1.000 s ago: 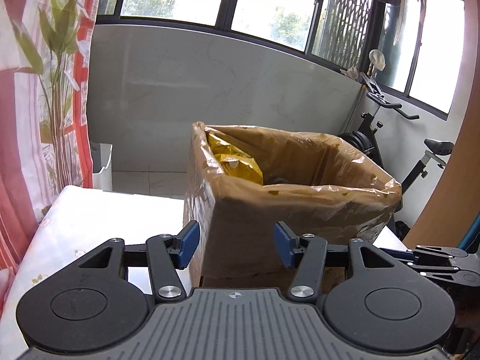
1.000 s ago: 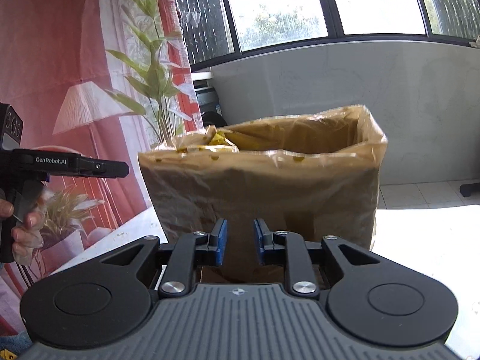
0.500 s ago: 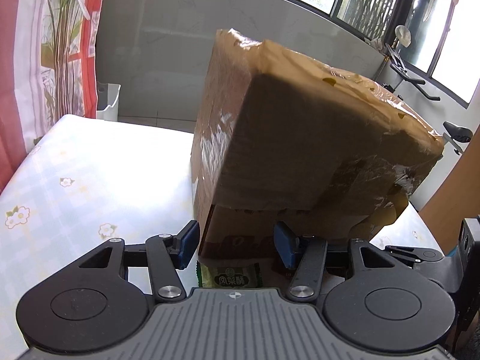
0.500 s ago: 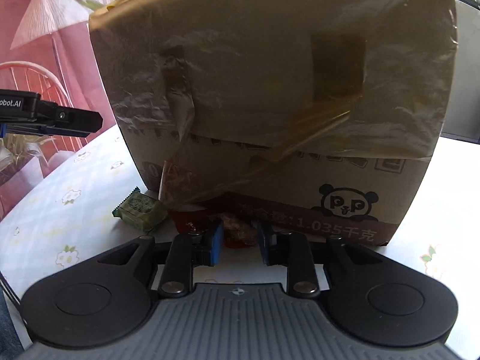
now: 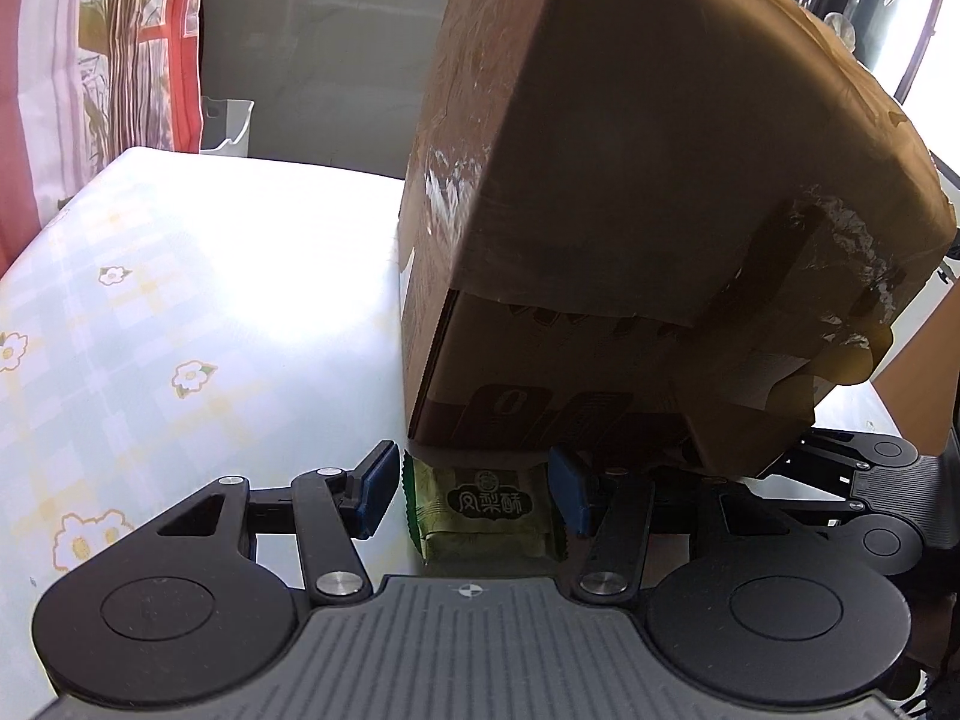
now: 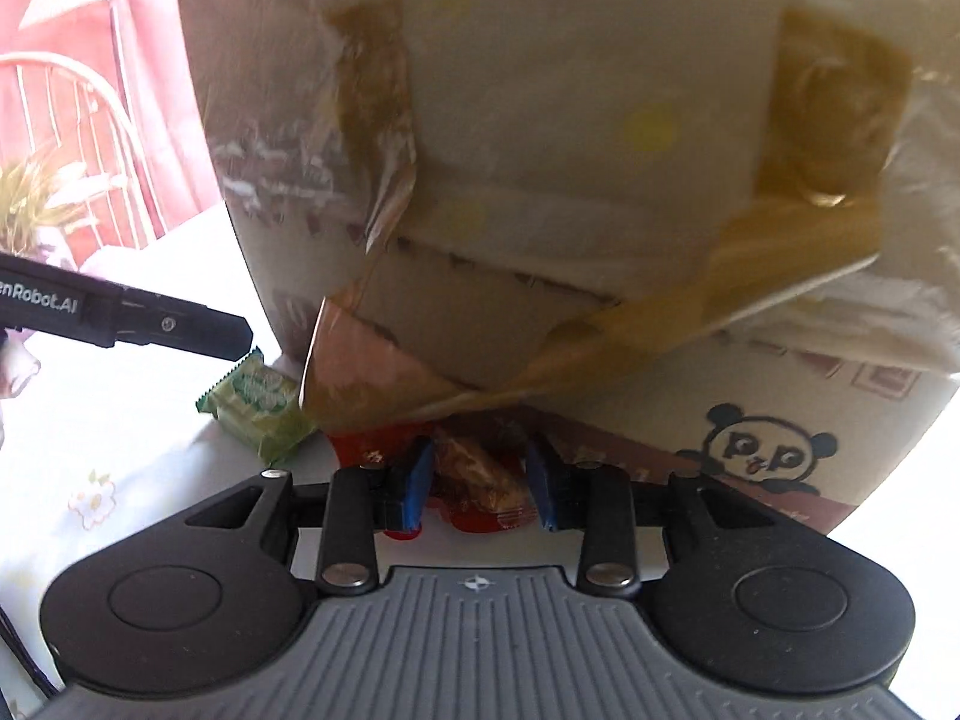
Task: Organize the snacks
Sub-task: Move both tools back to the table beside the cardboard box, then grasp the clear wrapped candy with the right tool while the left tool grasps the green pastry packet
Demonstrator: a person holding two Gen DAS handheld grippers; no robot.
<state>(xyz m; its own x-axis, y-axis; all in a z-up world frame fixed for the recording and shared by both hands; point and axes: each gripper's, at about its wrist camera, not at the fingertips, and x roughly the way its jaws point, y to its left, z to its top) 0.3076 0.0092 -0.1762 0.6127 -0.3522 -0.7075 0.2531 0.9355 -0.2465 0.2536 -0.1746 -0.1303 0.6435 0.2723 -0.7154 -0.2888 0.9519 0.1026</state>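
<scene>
A taped cardboard box [image 5: 630,210] with a panda print stands on the table; it fills the right wrist view [image 6: 570,180] too. A green snack packet [image 5: 486,507] lies at the box's foot, between the open fingers of my left gripper [image 5: 474,492], untouched by the pads. It shows in the right wrist view [image 6: 258,408] too. A red snack packet [image 6: 474,480] lies between the open fingers of my right gripper [image 6: 477,483], close to the box. The box's inside is hidden.
The table wears a white flowered cloth [image 5: 150,330]. A red curtain [image 5: 90,60] hangs at the left and a white bin [image 5: 225,126] stands beyond the table's far edge. The other gripper's body [image 5: 864,492] lies at the right.
Both grippers have dropped from box-top height to the table at the box's foot. The right gripper has opened wider, around the red packet. The green packet now lies between the left fingers.
</scene>
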